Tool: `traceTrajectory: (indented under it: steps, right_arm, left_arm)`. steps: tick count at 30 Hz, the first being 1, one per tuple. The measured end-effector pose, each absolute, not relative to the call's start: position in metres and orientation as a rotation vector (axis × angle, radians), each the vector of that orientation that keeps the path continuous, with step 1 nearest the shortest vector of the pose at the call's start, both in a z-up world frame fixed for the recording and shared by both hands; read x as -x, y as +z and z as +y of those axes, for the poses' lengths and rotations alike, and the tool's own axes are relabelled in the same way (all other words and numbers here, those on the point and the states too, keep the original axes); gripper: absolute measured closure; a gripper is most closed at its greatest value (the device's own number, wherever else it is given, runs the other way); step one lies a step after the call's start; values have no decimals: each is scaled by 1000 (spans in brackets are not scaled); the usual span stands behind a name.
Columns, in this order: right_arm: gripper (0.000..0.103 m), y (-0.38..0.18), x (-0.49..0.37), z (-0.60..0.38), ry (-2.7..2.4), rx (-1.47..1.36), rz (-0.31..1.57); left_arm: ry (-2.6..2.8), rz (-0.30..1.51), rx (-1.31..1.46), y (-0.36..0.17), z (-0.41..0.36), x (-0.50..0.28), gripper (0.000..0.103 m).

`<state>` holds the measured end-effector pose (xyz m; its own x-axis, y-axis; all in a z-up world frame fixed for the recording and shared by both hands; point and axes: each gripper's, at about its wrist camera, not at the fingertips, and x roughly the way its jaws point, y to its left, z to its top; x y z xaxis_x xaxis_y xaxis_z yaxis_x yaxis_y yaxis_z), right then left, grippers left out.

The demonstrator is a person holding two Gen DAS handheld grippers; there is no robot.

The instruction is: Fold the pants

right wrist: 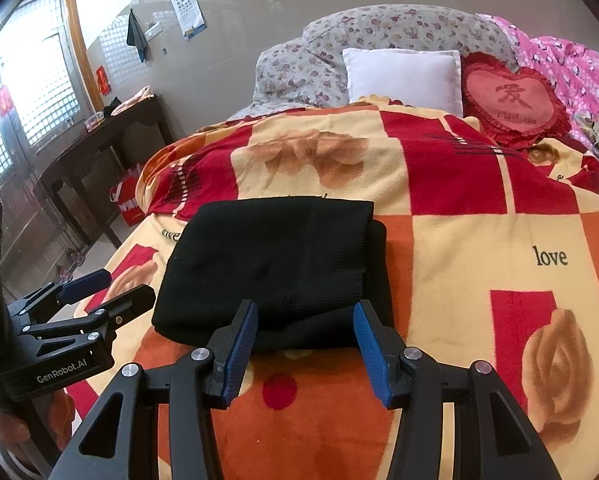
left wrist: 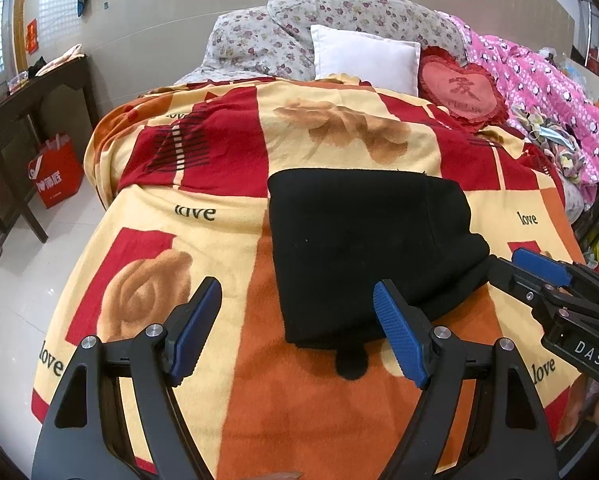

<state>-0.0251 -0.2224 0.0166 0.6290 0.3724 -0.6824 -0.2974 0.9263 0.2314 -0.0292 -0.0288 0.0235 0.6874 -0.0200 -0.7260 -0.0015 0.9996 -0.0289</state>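
Pants (right wrist: 275, 264) lie folded, apparently finished, near the blanket's (right wrist: 479, 240) front edge; I hold left gripper (left wrist: 299, 332) and right gripper (right wrist: 305, 350) spread, empty, clear.

Two wrist views, low over bed's foot, facing headboard pillows.
Left from left, right from right; sharing folded black pants (left wrist: 363, 248) (right wrist: 275, 268) close ahead.

Bright daylight from window (right wrist: 39, 76) w/ glare; fisheye edges warped, sharp.
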Motion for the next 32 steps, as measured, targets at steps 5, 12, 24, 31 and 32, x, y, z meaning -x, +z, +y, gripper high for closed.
traceTrajectory:
  steps: [5, 12, 24, 31, 32]
  right_arm:
    - [54, 16, 25, -221, 386, -94, 803]
    - [54, 15, 23, -219, 388, -87, 813]
    - [54, 13, 22, -218, 393, -83, 815]
    - [54, 1, 10, -243, 325, -103, 832]
    - [54, -2, 5, -250, 305, -100, 840]
  left_arm:
    - [-9, 814, 28, 23, -29, 29, 23]
    - [-7, 821, 29, 20, -29, 30, 23]
    - [0, 827, 24, 15, -31, 29, 23]
    - [-17, 814, 35, 17, -28, 25, 23]
    - [-17, 812, 32, 17, -29, 25, 23]
